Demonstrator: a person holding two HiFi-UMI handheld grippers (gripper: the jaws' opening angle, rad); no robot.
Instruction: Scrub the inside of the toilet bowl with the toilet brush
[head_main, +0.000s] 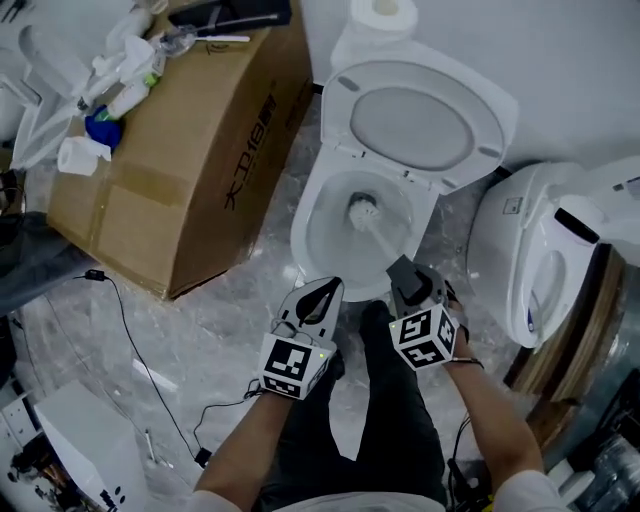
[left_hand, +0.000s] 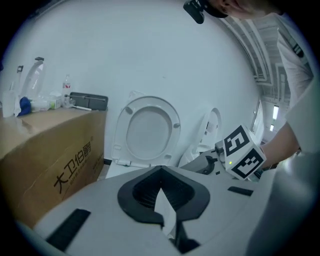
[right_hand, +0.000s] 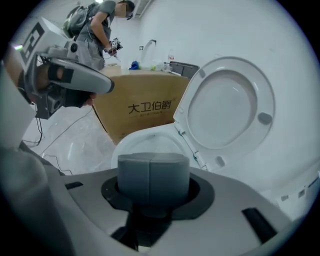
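Left gripper (head_main: 322, 296): I am holding it idle nearest me, jaws together on nothing. Right gripper (head_main: 408, 275): it is clamping the handle of the white long-handled toilet brush (head_main: 364, 210). The bristle head is sitting low inside the white ceramic toilet bowl (head_main: 303, 222), near the drain. I am judging the scrubbing to be in progress, with the walls and under-rim left to do.

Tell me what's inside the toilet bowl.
The toilet brush stands head-down in the toilet bowl, its handle rising to the right gripper. Whatever lies under its head is covered.
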